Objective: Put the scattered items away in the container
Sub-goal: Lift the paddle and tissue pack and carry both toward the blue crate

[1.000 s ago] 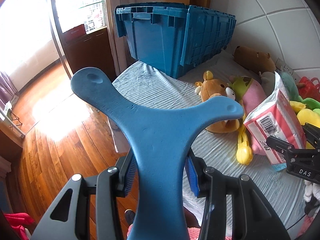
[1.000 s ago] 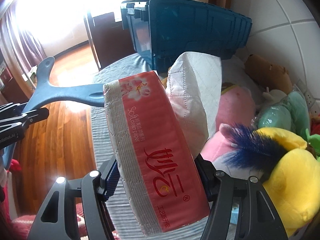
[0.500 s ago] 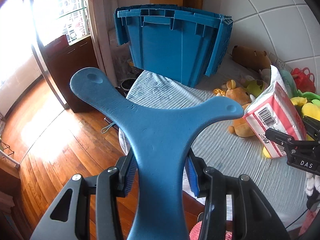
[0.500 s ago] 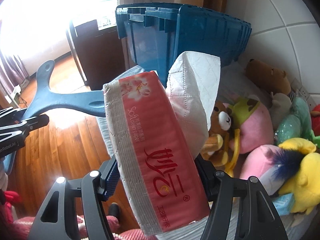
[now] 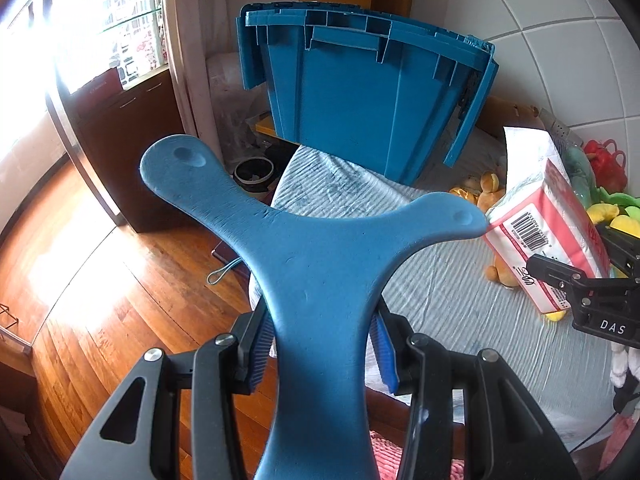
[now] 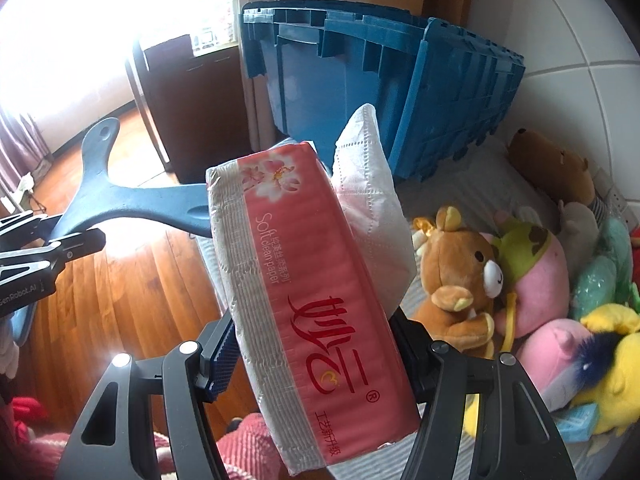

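While the wooden floor (image 5: pixel 100 280) fills the far left of both views, the left gripper (image 5: pixel 316 352) sits closed on the stem of a blue three-armed foam toy (image 5: pixel 320 248), whose two free arms fan out ahead of it. Compared with a second ago, the blue crate (image 5: pixel 360 96) has grown larger and more central in the left wrist view, and more of its near wall faces the camera; both grippers have evidently been carried up and toward it. The crate stands at the far end of the grey-covered bed (image 5: pixel 448 288), its opening not visible from here, so I cannot tell what it already holds. Further right, the right gripper (image 6: pixel 316 344) is clamped on a pink tissue pack (image 6: pixel 312 292) with a loose tissue (image 6: pixel 372 208) sticking out of its top. At the far right, a brown bear plush (image 6: pixel 456 280), a pink plush (image 6: pixel 536 280) and a yellow plush (image 6: pixel 612 364) lie on the bed, well short of the crate. My reading: two items are in transit and close to being dropped in, while the plush pile remains to be collected.
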`<state>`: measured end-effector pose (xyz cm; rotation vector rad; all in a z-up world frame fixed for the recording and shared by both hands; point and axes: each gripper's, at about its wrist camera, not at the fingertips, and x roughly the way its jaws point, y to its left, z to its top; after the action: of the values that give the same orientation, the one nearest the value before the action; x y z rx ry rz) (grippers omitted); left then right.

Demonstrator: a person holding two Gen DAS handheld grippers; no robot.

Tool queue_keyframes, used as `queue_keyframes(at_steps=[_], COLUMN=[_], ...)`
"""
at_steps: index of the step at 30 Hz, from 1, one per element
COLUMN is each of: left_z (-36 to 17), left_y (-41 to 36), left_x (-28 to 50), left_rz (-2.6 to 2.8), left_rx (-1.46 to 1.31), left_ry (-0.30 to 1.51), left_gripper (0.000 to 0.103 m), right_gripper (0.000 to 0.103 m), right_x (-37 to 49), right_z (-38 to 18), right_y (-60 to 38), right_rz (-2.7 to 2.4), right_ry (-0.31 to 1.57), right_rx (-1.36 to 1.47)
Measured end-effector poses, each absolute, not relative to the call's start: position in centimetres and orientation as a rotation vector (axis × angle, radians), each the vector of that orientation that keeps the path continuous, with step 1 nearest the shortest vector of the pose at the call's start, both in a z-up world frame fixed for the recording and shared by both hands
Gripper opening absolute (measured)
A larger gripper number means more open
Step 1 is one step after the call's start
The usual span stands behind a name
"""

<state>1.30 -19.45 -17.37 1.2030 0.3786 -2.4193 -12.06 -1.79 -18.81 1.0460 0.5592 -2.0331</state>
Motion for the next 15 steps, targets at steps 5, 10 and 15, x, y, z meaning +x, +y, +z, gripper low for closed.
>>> queue_keyframes(at_steps=[5,10,15], left_z=[-16.8,-14.8,-11.0], left_y=[-22.2,-24.3,-26.3], left_x=[-1.9,-3.9,-5.3], left_rz=[-2.424,-2.443,-2.551], left_rx=[1.214,1.187,1.117], left_ry=[0.329,0.262,0.248], left_gripper=[0.043,0.043,0.043], right_gripper=[0.065,0.065,0.065], right_x=[-15.5,-17.9,-18.8], right_z=[-18.4,-16.9,-14.5], right_y=[-4.5,-6.2,-6.5], right_rz=[-2.03,-2.032,-2.045], right_ry=[0.534,0.509,0.483], right_rx=[1.011,0.951,0.897])
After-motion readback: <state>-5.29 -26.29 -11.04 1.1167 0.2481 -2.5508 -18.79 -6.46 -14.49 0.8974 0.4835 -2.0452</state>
